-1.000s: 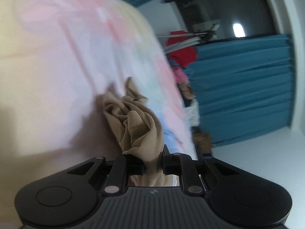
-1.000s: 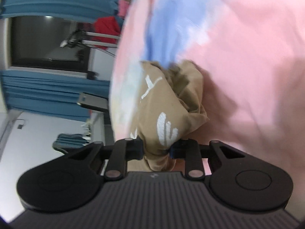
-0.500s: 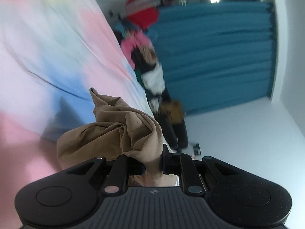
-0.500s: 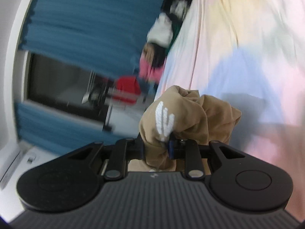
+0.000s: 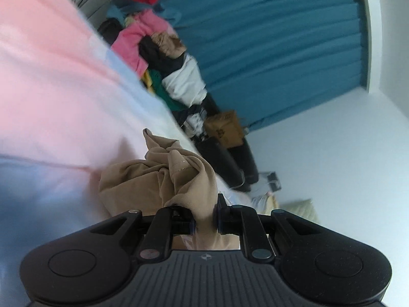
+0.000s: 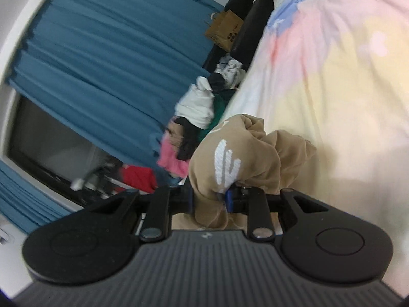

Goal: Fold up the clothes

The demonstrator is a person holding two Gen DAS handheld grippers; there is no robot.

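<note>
A tan garment with white lettering is bunched in both grippers. My left gripper is shut on a wad of the tan cloth, held above the pastel bedsheet. My right gripper is shut on another bunch of the same tan garment, above the sheet. Both views are tilted. The rest of the garment hangs below, hidden.
A pile of clothes in pink, white, green and black lies at the bed's far edge, also in the right wrist view. Behind stand blue curtains, a cardboard box and a dark window.
Both grippers have lifted and swung with the tan garment. The views turned from the bedsheet toward the curtains and clothes pile. Both grips held throughout.
</note>
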